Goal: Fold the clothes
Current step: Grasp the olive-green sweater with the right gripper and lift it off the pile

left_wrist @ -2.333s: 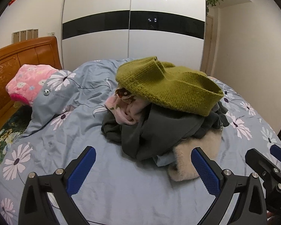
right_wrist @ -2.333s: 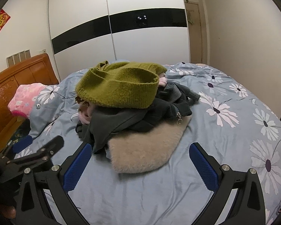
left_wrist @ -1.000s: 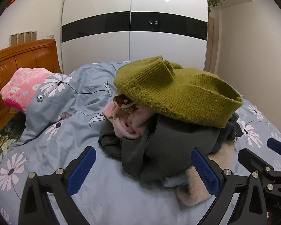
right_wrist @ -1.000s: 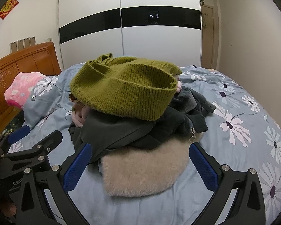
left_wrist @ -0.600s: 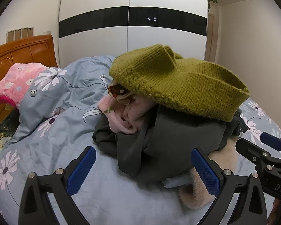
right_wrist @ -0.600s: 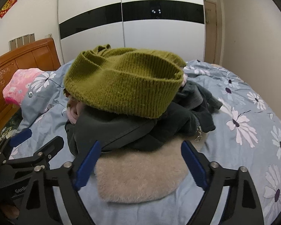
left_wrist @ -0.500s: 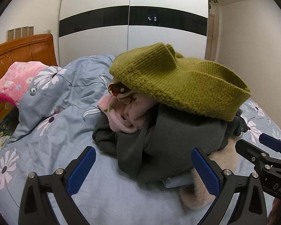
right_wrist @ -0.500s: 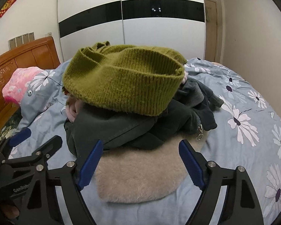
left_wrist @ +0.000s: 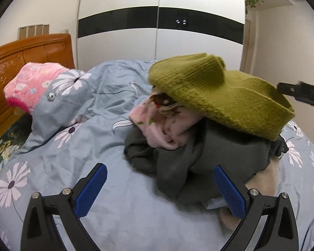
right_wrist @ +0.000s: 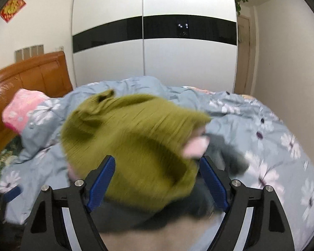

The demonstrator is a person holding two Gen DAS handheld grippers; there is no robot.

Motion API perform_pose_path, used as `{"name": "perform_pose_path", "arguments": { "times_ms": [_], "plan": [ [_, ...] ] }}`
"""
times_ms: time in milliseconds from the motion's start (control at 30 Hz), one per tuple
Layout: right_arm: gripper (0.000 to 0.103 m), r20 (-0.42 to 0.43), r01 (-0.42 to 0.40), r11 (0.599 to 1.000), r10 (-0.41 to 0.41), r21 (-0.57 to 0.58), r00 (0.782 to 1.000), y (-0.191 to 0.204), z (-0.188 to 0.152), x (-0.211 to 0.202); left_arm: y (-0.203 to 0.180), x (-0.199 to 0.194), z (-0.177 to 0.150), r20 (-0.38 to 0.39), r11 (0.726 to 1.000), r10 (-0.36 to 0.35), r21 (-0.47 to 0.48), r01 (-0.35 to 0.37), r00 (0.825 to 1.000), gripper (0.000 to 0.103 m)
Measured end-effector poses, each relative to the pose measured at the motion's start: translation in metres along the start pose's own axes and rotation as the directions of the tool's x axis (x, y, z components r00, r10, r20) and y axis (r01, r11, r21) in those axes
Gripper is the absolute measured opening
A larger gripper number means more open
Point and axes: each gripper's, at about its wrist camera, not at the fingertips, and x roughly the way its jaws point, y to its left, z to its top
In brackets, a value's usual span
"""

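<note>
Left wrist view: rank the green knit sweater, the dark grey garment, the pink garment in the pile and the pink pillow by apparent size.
1. green knit sweater and dark grey garment: too alike to separate
2. pink pillow and pink garment: similar; the pillow lies farther off, the garment is partly buried

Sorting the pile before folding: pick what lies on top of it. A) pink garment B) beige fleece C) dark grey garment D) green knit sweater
D: the green knit sweater drapes over the pink garment and the dark grey garment; the beige fleece lies lowest, at the pile's near edge.
</note>
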Motion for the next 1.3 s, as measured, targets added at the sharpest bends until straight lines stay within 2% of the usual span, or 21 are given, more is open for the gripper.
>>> {"name": "perform_pose_path", "arguments": {
  "times_ms": [133,167,233,267,300,500,633,733,867,1000,1067,1167,1300],
  "plan": [
    [0.061,-0.135,0.003,1.000,-0.001,0.017,0.991,-0.014,0.006,0.036,0.018,-0.012,-0.002,-0.005,0.999,0.013,-0.038,-0.014,1.000,0.103],
    [0.054,-0.165,-0.004,0.999,0.011,0.044,0.986,-0.018,0.002,0.040,0.022,-0.016,-0.003,-0.008,0.999,0.015,-0.047,-0.015,1.000,0.103],
    [0.035,-0.196,-0.018,0.995,0.037,0.097,0.980,-0.021,-0.002,0.039,0.030,-0.024,-0.004,-0.015,0.998,0.019,-0.061,-0.020,1.000,0.103],
    [0.010,-0.184,-0.017,0.994,0.037,0.108,0.982,-0.020,0.002,0.032,0.032,-0.028,-0.004,-0.020,0.998,0.023,-0.065,-0.025,1.000,0.103],
    [0.007,-0.173,-0.017,0.993,0.037,0.119,0.984,-0.019,0.006,0.024,0.033,-0.033,-0.003,-0.022,0.997,0.024,-0.069,-0.025,0.999,0.103],
    [0.006,-0.104,-0.016,0.983,0.035,0.184,0.994,-0.013,0.030,-0.021,0.041,-0.082,0.005,0.019,0.997,0.020,-0.077,-0.019,1.000,0.103],
    [0.006,0.046,-0.063,0.986,0.056,0.156,0.997,0.006,0.073,-0.083,0.047,-0.117,0.012,0.050,0.995,0.012,-0.096,-0.007,0.999,0.103],
    [0.006,0.178,-0.116,0.988,0.097,0.100,0.979,0.026,0.099,-0.150,0.050,-0.144,0.016,0.078,0.995,0.002,-0.098,0.005,0.997,0.103],
    [0.006,0.277,-0.170,0.983,0.142,0.077,0.950,0.034,0.103,-0.222,0.052,-0.179,0.020,0.110,0.996,-0.015,-0.089,0.025,0.994,0.103],
    [0.006,0.371,-0.222,0.974,0.194,0.034,0.908,0.031,0.072,-0.305,0.053,-0.207,0.016,0.130,0.996,-0.031,-0.075,0.041,0.991,0.103],
    [0.006,0.384,-0.226,0.974,0.197,0.030,0.902,0.023,0.051,-0.337,0.054,-0.215,0.012,0.119,0.996,-0.036,-0.072,0.045,0.992,0.103],
    [0.006,0.358,-0.217,0.975,0.188,0.042,0.915,0.011,0.012,-0.370,0.053,-0.224,0.003,0.099,0.994,-0.060,-0.084,0.069,0.993,0.103],
    [0.006,0.239,-0.231,0.966,0.199,0.116,0.950,-0.006,-0.056,-0.374,0.039,-0.228,-0.007,0.068,0.992,-0.091,-0.082,0.097,0.993,0.103]
  ]
}}
